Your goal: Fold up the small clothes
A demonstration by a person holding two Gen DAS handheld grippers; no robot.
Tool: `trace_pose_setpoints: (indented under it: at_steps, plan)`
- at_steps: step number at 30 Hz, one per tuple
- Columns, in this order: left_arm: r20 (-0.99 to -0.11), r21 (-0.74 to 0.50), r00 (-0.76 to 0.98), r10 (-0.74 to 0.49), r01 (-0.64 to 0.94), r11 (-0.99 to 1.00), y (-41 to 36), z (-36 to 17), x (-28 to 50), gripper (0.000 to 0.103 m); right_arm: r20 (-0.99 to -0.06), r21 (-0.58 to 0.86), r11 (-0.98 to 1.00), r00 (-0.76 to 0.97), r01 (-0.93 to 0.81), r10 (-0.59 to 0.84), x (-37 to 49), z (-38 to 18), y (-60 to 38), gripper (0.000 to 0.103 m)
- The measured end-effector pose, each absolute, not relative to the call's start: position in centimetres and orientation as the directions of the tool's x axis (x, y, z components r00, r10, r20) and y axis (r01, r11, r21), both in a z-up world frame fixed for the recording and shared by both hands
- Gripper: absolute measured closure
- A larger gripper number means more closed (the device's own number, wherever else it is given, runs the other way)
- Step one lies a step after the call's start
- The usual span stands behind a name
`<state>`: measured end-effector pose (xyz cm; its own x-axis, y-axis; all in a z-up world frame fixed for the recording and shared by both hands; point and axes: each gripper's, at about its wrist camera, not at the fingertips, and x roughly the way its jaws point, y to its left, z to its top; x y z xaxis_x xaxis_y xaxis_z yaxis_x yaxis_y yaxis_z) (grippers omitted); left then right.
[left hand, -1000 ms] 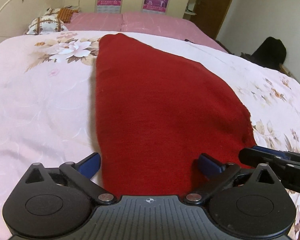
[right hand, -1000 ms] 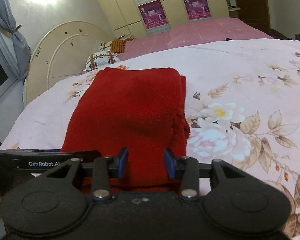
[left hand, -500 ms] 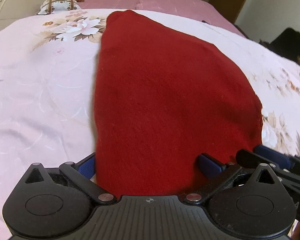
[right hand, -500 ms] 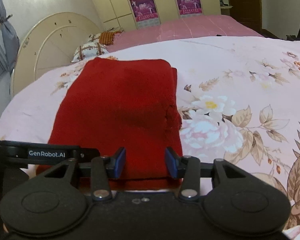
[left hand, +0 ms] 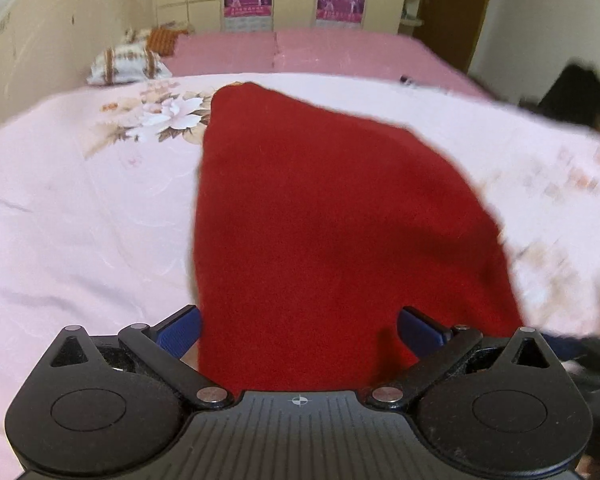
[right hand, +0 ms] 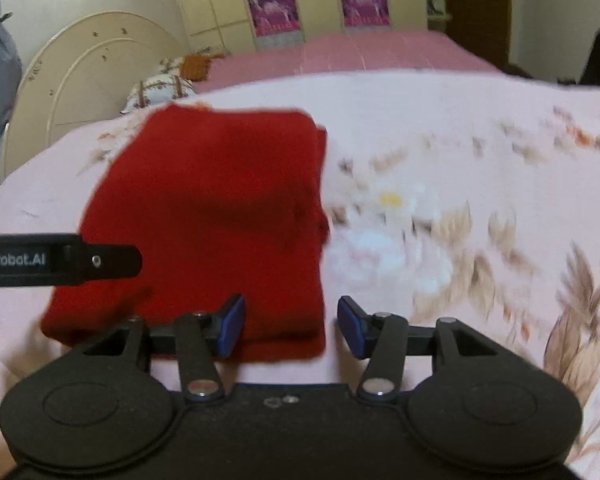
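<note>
Both claws, left (left hand: pixel 299 322) and right (right hand: pixel 291 326), gape empty over the near hem of the red cloth (left hand: pixel 332 220) flat on the bed (left hand: pixel 80 208); pinch both corners evenly, then lift together.

A folded dark-red knitted garment (left hand: pixel 332 220) lies on the pale pink floral bedsheet (left hand: pixel 80 208). The left hand-held gripper (left hand: pixel 300 330) has its blue-padded fingers (left hand: pixel 180 330) spread wide, straddling the garment's near edge.

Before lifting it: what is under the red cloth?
The red cloth lies folded on the flowered bedspread, another red layer showing along its right edge. Anything beneath it is covered.
</note>
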<state>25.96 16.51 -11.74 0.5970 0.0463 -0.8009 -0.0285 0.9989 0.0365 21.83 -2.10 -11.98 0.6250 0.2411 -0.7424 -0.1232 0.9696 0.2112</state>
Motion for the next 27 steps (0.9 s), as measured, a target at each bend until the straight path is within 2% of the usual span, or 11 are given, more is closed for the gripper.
trace_pose_setpoints:
  at_steps: [3,8,11,13,15,18,21,27]
  plan:
    - [-0.788,0.111,0.609,0.094,-0.011,0.994,15.5,-13.2,26.0,0.0,-0.735,0.256,0.962,0.628,-0.095,0.257,21.1,-12.2,-2.6,0.052]
    - [-0.811,-0.003,0.583,0.054,-0.097,0.995,16.9,-13.4,26.4,0.0,-0.717,0.235,0.966,0.652,-0.106,0.246,20.1,-11.2,-2.7,0.052]
    - [-0.811,0.035,0.579,0.084,-0.095,0.995,16.2,-13.2,26.6,0.0,-0.688,0.242,0.966,0.686,-0.089,0.236,19.7,-10.1,-3.0,0.05]
    - [-0.808,0.059,0.58,0.105,-0.097,0.994,15.8,-13.2,26.5,0.0,-0.671,0.23,0.97,0.71,-0.075,0.214,19.8,-9.7,-3.0,0.04]
    - [-0.81,0.056,0.577,0.109,-0.108,0.993,15.7,-13.3,26.5,0.0,-0.688,0.186,0.981,0.705,-0.054,0.169,20.5,-10.2,-2.6,0.038]
    - [-0.818,0.055,0.566,0.105,-0.104,0.993,15.8,-13.1,26.7,0.0,-0.769,0.137,0.99,0.625,-0.045,0.135,22.0,-12.4,-1.9,0.038]
    - [-0.819,0.061,0.563,0.107,-0.1,0.993,15.8,-12.4,26.2,0.0,-0.752,0.178,0.983,0.639,-0.036,0.16,21.5,-11.6,-2.4,0.036]
    - [-0.774,0.078,0.622,0.116,-0.088,0.993,15.0,-8.4,22.8,0.0,-0.704,0.203,0.972,0.672,-0.118,0.229,19.4,-8.1,-2.8,0.023]
